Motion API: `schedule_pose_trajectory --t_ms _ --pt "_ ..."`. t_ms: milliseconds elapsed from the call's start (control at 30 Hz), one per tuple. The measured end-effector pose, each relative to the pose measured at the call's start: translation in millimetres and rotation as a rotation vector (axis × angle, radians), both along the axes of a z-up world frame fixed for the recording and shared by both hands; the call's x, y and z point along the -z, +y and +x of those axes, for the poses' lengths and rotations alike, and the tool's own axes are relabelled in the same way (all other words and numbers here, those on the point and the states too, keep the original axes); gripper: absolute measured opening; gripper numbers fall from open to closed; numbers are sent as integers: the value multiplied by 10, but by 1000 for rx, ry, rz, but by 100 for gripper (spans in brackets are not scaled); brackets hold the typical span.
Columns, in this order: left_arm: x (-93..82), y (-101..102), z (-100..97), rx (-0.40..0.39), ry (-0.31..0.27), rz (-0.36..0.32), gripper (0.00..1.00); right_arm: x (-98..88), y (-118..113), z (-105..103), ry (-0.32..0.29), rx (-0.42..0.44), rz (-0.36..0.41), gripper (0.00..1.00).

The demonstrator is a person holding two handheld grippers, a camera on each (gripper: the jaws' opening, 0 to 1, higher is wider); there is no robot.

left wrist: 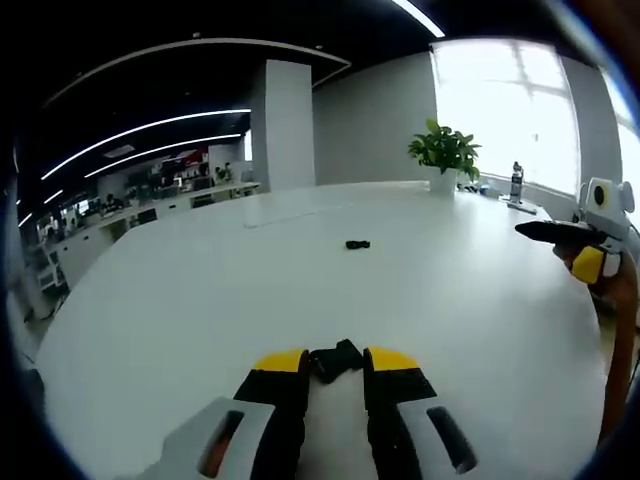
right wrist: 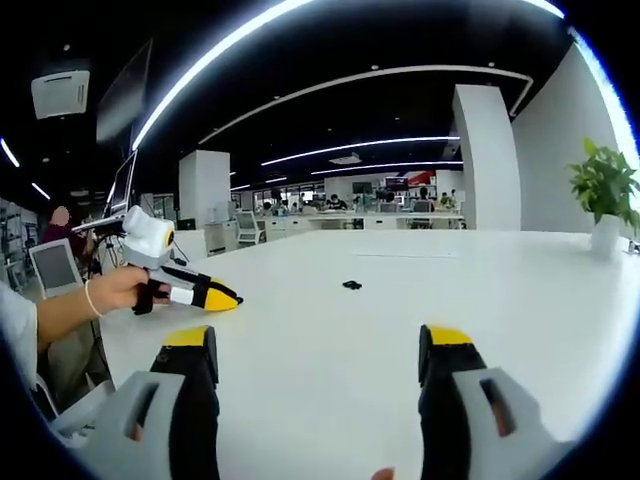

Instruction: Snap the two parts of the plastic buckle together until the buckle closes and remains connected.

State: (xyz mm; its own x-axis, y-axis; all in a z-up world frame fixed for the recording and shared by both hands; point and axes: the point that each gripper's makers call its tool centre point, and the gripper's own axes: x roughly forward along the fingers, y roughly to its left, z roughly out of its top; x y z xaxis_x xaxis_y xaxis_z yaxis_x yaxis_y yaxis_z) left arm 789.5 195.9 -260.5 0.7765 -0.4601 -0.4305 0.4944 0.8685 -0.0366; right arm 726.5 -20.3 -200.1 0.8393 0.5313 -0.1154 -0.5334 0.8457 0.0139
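While the left hand-held gripper [left wrist: 335,362] pinches a black buckle piece [left wrist: 336,359], the right [right wrist: 320,345] gapes wide.

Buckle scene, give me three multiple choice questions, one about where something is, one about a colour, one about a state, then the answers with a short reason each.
1. Where is the nearer buckle part?
A. between the left tongs' tips
B. beside the plant
C. in the right tongs

2. What colour are the tongs' tips?
A. red
B. yellow
C. green

3. How do the right tongs stand?
A. shut on a buckle part
B. open and holding nothing
C. shut and holding nothing

Answers: 1 A, the left gripper view shows the black piece between its two tips, while the far part lies alone further out on the table. 2 B, both views show yellow tips. 3 B, the right gripper view shows its jaws wide apart over bare table.
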Motion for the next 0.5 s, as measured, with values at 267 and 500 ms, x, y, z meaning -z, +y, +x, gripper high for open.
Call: schedule_pose_trajectory --t_ms 267,500 --pt "3 -2 7 -2 -2 0 22 7 -89 1 -1 15 9 83" --pt "3 -4 2 4 3 -10 24 17 -139 11 2 25 15 82"
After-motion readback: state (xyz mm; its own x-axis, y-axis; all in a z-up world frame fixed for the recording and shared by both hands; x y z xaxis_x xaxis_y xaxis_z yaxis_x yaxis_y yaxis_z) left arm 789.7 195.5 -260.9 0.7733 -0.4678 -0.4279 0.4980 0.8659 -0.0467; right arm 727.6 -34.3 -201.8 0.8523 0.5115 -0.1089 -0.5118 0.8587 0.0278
